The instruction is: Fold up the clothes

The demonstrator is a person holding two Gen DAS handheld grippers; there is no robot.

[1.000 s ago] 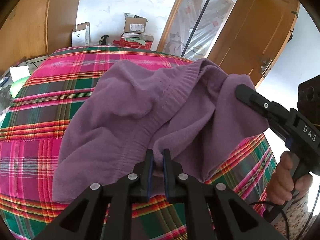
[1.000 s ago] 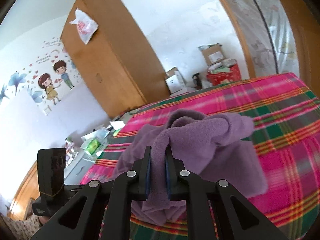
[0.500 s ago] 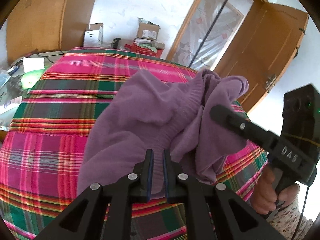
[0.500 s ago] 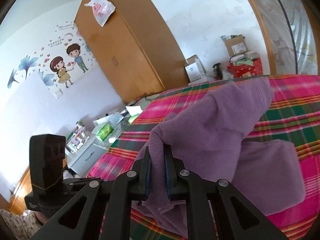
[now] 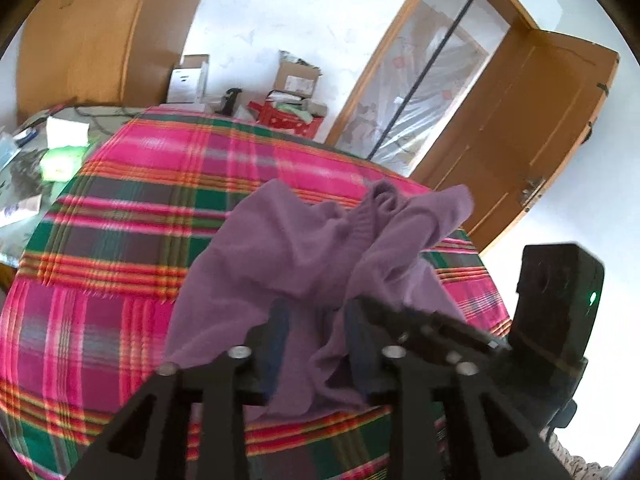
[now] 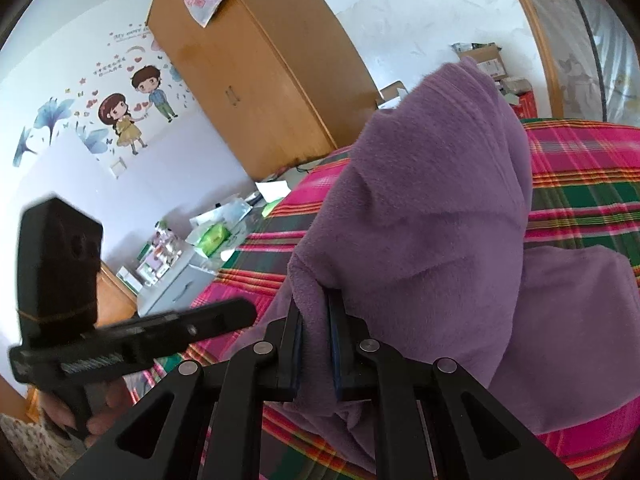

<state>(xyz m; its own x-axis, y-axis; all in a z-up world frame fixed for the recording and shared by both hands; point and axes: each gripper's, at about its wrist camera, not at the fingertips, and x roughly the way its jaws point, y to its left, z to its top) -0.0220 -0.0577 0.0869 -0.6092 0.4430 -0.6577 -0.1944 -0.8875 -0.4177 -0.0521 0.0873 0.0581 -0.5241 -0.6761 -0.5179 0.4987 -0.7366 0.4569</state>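
Observation:
A purple fleece garment [image 5: 304,248] lies bunched on the pink and green plaid bed cover [image 5: 140,220]. My left gripper [image 5: 316,344] is open, and a fold of purple cloth hangs loosely between its spread fingers. In the right wrist view my right gripper [image 6: 316,320] is shut on an edge of the garment [image 6: 420,220], which rises in a tall drape above the bed cover [image 6: 580,168]. The right gripper [image 5: 372,304] reaches in from the right, right beside the left one. A hand holds the left gripper [image 6: 240,312] at the lower left.
A wooden wardrobe [image 6: 248,92] stands past the bed's left side. Beside it is a cluttered bedside cabinet [image 6: 180,264]. Cardboard boxes and a red crate [image 5: 288,116] sit at the bed's far end. An open wooden door [image 5: 532,128] is at the right.
My left gripper's fingers have spread apart and no longer pinch the cloth. The right gripper has moved in close beside the left one with the garment still held.

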